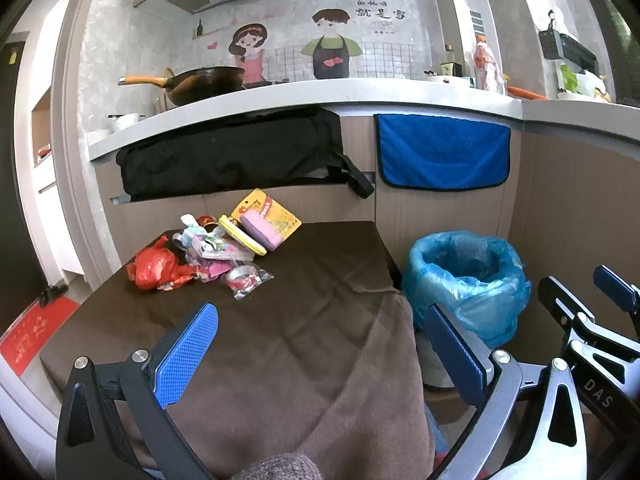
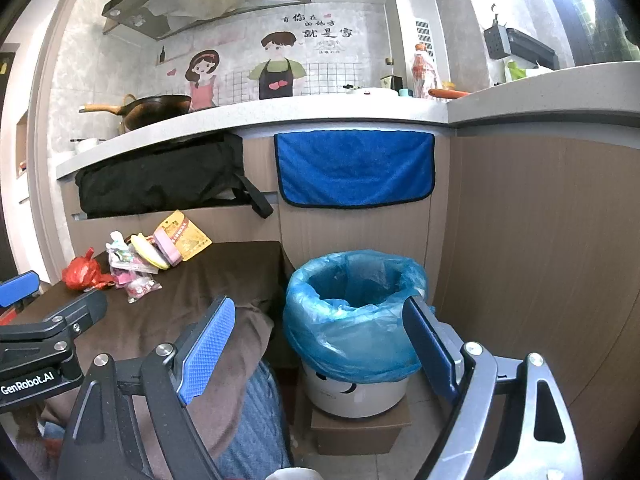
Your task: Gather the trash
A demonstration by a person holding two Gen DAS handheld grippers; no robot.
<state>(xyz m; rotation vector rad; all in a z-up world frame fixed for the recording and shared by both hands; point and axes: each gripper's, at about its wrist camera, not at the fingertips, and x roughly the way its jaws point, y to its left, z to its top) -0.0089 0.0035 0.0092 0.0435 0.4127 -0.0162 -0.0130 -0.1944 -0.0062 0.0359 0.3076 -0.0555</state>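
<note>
Left wrist view: we are hovering the left claw (image 1: 320,356) and right claw (image 2: 320,348) wide apart, empty, trash pile (image 1: 208,256) left of the bin (image 1: 468,280), awaiting transfer.

Brown-draped table (image 1: 304,320), trash pile (image 1: 216,248) at far corner

Both the left gripper (image 1: 320,354) and right gripper (image 2: 326,354) hang side by side, fingers spread wide (nothing between them).
</note>
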